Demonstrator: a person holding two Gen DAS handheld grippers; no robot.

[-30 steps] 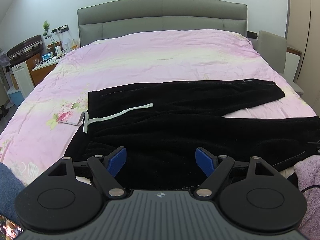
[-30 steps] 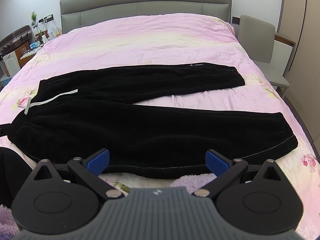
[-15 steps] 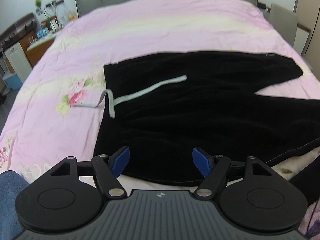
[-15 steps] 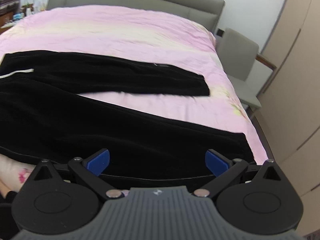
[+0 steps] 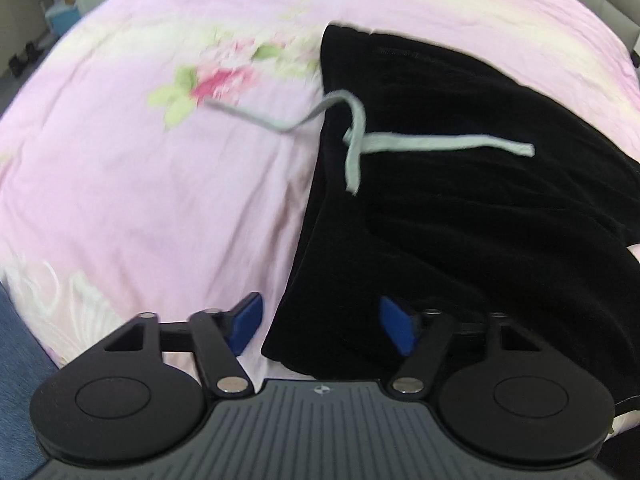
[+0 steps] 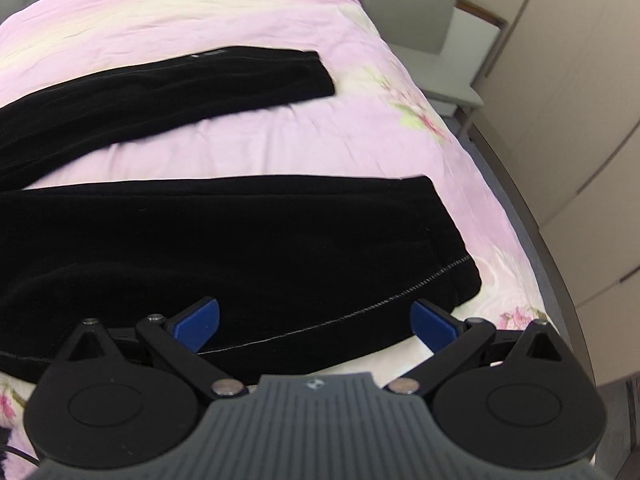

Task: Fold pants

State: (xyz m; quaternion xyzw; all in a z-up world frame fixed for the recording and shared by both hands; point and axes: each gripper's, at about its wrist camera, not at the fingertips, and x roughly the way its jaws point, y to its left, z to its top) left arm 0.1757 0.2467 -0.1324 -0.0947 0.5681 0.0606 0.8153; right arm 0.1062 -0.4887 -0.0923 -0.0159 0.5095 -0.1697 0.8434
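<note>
Black pants lie spread flat on the pink bed, waist to the left with a pale grey drawstring across it. My left gripper is open, low over the near corner of the waistband, one finger on each side of that corner. In the right wrist view the near leg runs to its hem at the right, and the far leg lies behind it. My right gripper is open, low over the near edge of the near leg close to the hem.
The bed has a pink floral sheet. A grey chair and beige wardrobe doors stand past the bed's right edge. Blue denim shows at the lower left in the left wrist view.
Both grippers have dropped closer to the pants. The left moved left to the waist corner, the right moved right toward the near leg's hem. Both stayed open.
</note>
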